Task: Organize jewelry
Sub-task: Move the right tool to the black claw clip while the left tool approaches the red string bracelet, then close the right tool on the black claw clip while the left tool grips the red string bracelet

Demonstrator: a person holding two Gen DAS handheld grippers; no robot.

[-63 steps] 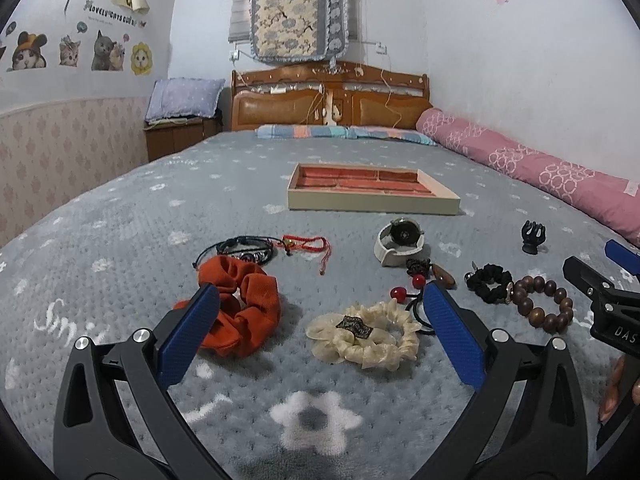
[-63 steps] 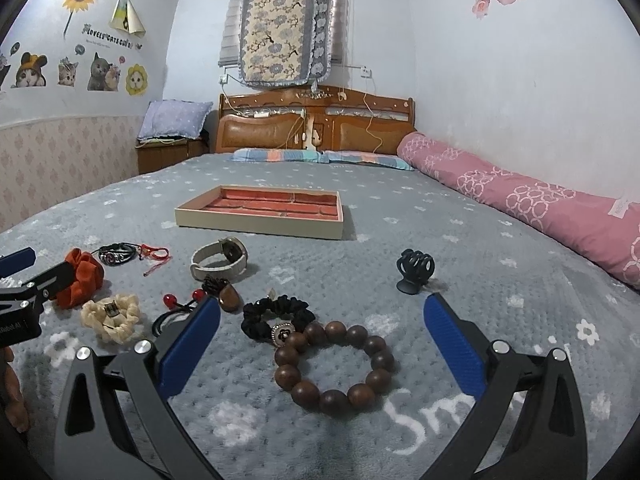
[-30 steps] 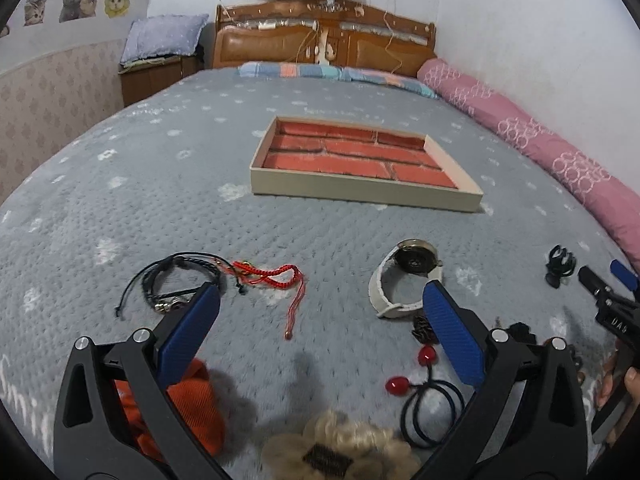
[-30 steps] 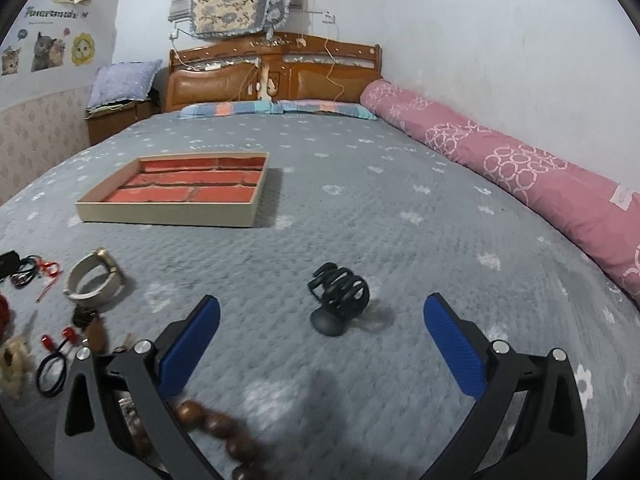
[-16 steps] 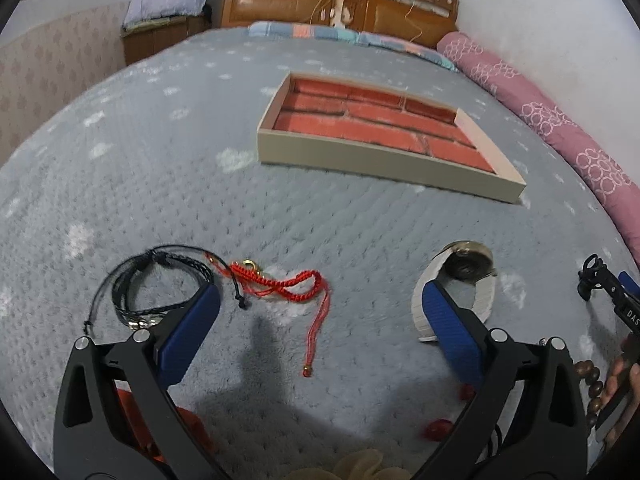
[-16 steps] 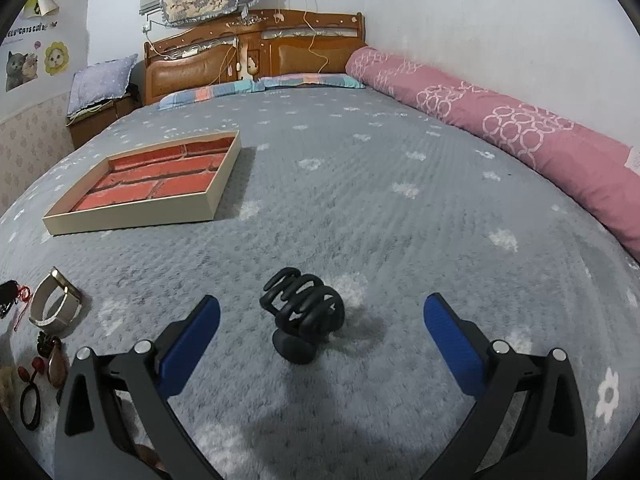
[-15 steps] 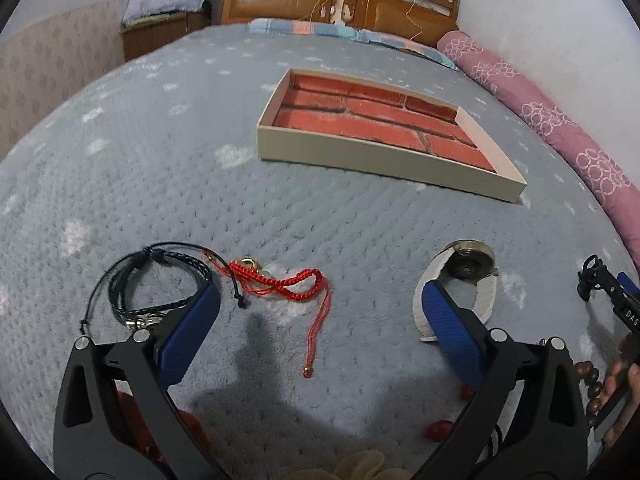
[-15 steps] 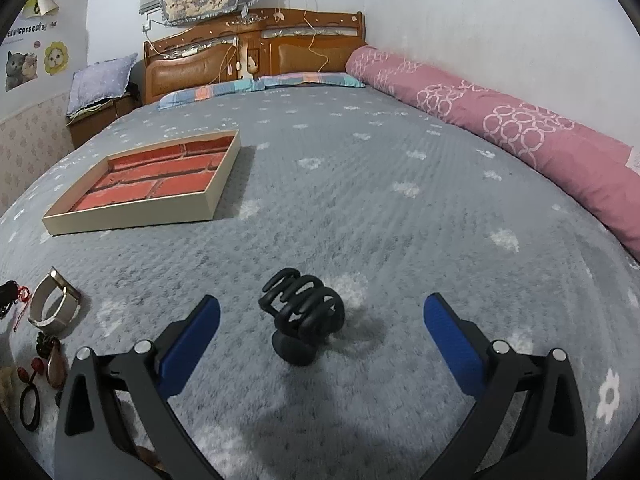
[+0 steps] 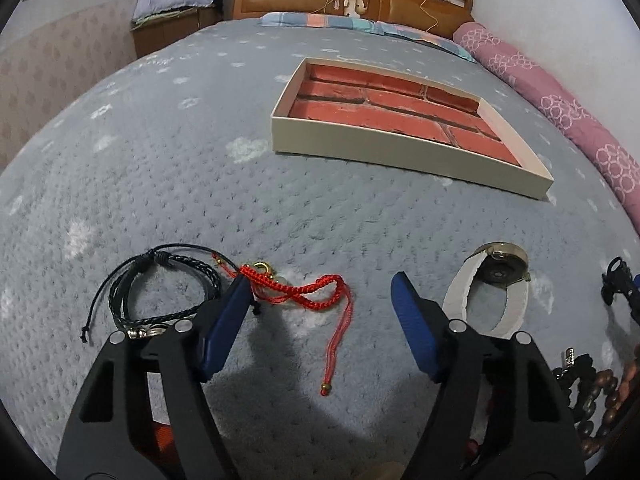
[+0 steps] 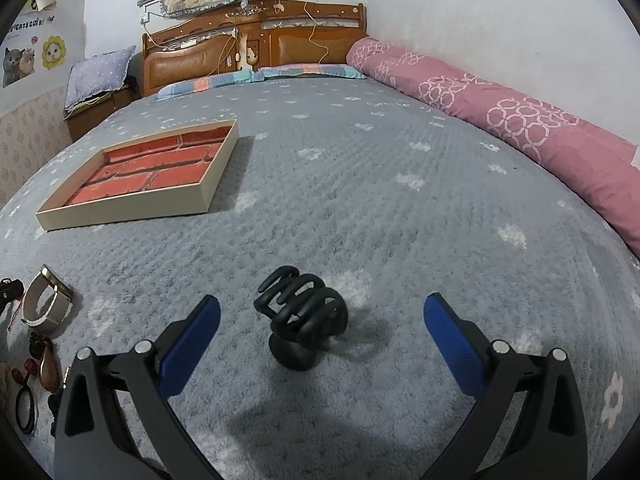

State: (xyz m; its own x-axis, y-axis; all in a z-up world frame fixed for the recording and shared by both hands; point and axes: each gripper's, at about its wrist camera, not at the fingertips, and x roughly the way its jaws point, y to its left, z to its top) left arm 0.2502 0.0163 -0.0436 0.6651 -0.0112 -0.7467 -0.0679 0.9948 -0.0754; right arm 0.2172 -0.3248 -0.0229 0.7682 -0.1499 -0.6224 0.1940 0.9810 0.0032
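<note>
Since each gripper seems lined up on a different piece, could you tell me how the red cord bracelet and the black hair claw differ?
The red cord bracelet is thin, braided and limp, lying flat with a tail trailing out; the black hair claw is rigid, chunky plastic and stands up off the blanket. The bracelet is bright red with a gold ring; the claw is plain black. Both sit untouched on the grey blanket, each between open fingers.

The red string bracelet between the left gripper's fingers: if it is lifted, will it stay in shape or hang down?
The red string bracelet will probably go limp: it is thin braided cord lying in loose loops, with a tail trailing to a small bead. It looks very light. The left gripper, open around it, may catch only one strand, so the rest would likely dangle.
</note>
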